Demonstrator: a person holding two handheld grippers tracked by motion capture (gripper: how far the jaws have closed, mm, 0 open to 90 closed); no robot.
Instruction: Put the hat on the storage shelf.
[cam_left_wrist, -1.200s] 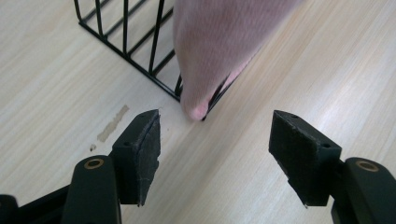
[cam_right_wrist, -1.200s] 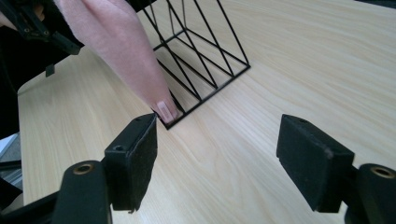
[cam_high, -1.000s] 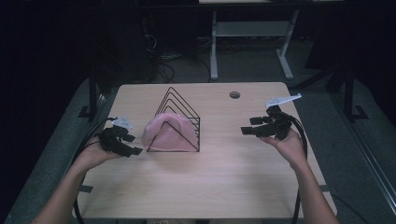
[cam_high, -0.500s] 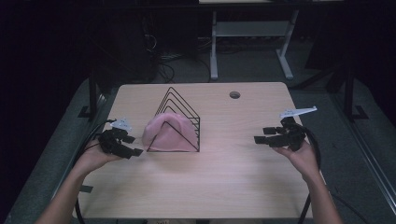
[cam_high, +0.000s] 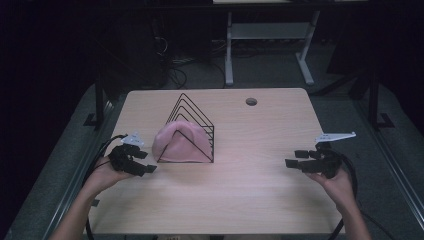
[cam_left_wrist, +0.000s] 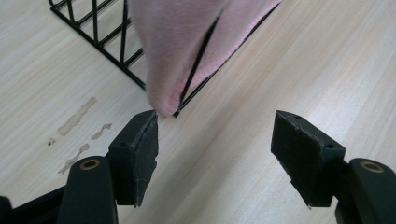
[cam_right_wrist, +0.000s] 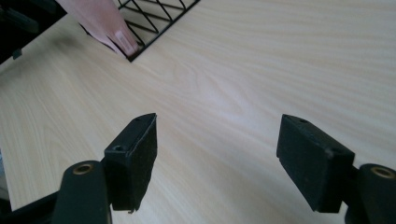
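A pink cloth (cam_high: 177, 144) is draped inside a black wire rack (cam_high: 191, 116) on the wooden table (cam_high: 240, 200). My left gripper (cam_high: 146, 163) is open just left of the rack's front corner; in the left gripper view the pink cloth (cam_left_wrist: 187, 42) hangs over the wire rack (cam_left_wrist: 98, 37) right ahead of the wide-apart jaws, with nothing between them. My right gripper (cam_high: 295, 158) is open over bare wood at the table's right side, far from the rack. In the right gripper view the cloth (cam_right_wrist: 100, 21) and rack (cam_right_wrist: 156, 14) lie at the top left.
A round cable hole (cam_high: 251, 101) sits near the table's far edge. Faint smudges (cam_left_wrist: 77, 123) mark the wood left of the left gripper. Beyond the table stands a white frame (cam_high: 265, 35) on the dark floor.
My right gripper has moved toward the near right of the table and come down closer to the wood. The left gripper stays by the rack's front corner.
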